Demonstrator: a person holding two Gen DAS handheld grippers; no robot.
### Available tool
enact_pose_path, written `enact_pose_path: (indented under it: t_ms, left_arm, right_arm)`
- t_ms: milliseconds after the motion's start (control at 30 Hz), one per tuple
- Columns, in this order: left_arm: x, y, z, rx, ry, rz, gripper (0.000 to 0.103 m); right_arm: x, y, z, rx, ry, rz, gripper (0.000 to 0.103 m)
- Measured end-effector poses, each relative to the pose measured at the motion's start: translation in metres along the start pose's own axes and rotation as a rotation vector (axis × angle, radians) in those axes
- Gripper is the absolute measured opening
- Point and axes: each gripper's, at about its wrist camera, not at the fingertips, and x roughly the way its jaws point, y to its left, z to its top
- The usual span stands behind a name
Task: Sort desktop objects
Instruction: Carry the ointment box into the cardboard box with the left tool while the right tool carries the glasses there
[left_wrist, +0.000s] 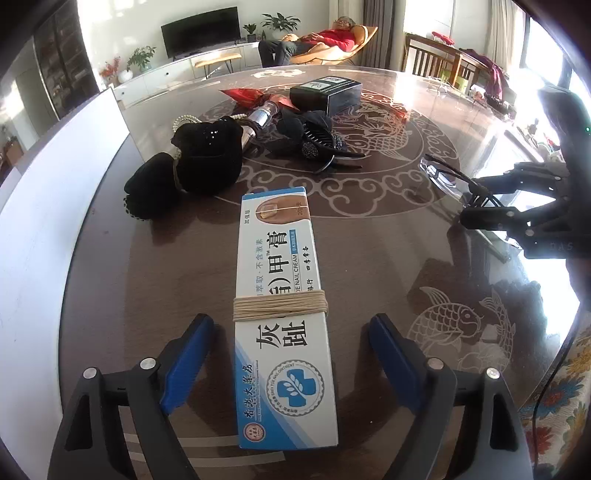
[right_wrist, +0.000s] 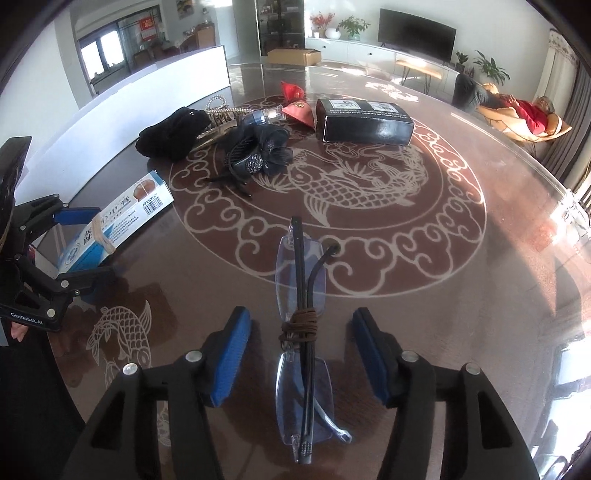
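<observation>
So both grippers are parked right over their targets. The left gripper (left_wrist: 291, 354) has its blue pads spread wide, and the nail cream box (left_wrist: 282, 321) lies flat on the table (left_wrist: 369, 258) between them, not touching either pad as far as I can tell. Its long axis runs straight from 6 to 12 o'clock in that wrist view, so it lines up with the fingers and a squeeze would catch the long sides. There's tan string wound around the box just ahead of the pad tips.

Same deal on the other side: the right gripper (right_wrist: 301, 358) is wide open too, with the folded glasses (right_wrist: 303, 332) lying between the pads, long axis again 6 to 12, brown cord tied round the middle. Clear gap on both sides.

Each hand is plainly nearest its own item. Both tools sit low and tipped down toward the tabletop, roughly side by side. The rest of the clutter, black pouch (left_wrist: 207, 158), hair clip (left_wrist: 314, 136), black box (left_wrist: 327, 94), sits off toward 12 o'clock, well apart from either gripper.
</observation>
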Motion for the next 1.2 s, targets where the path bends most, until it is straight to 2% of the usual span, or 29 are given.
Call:
enact_pose_path:
  t_ms: [33,67,100,167,233,433,533,667,767,933,1067,1200]
  left_arm:
    - [-0.002,0.0,0.002,-0.007,-0.014,0.016,0.053]
    - [-0.004,0.001,0.004,-0.011,-0.017,0.013,0.043]
    - [-0.005,0.001,0.004,-0.017,-0.013,0.003,0.043]
    - [-0.011,0.002,0.001,-0.039,-0.04,-0.023,0.043]
    - [-0.027,0.007,-0.002,-0.076,-0.091,-0.045,0.043]
    - [-0.096,0.036,0.001,-0.166,-0.262,-0.043,0.043]
    - [-0.137,0.065,0.005,-0.206,-0.329,-0.016,0.043]
    - [-0.18,0.124,0.007,-0.256,-0.37,0.071,0.043]
    - [-0.196,0.18,0.001,-0.326,-0.364,0.149,0.043]
    - [-0.194,0.27,-0.011,-0.442,-0.296,0.262,0.043]
    - [-0.171,0.318,-0.02,-0.527,-0.215,0.272,0.043]
    - [-0.138,0.345,-0.028,-0.576,-0.111,0.277,0.044]
  right_arm:
    - [0.002,-0.001,0.0,0.002,0.011,-0.006,0.038]
    - [0.002,-0.001,0.001,-0.004,0.008,-0.025,0.015]
    - [0.001,-0.002,0.002,-0.003,0.014,-0.027,0.012]
    - [-0.006,-0.004,0.003,0.031,0.015,-0.01,0.012]
    - [-0.021,-0.004,0.003,0.057,-0.023,0.005,0.012]
    - [-0.035,0.006,0.009,0.046,-0.045,0.001,0.012]
    - [-0.05,0.025,0.036,0.011,-0.105,0.031,0.012]
    - [-0.076,0.073,0.094,-0.048,-0.23,0.12,0.012]
    - [-0.086,0.122,0.141,-0.088,-0.308,0.209,0.012]
    - [-0.074,0.22,0.213,-0.182,-0.348,0.349,0.012]
    - [-0.034,0.294,0.258,-0.257,-0.278,0.404,0.012]
    - [0.029,0.345,0.277,-0.302,-0.144,0.399,0.012]
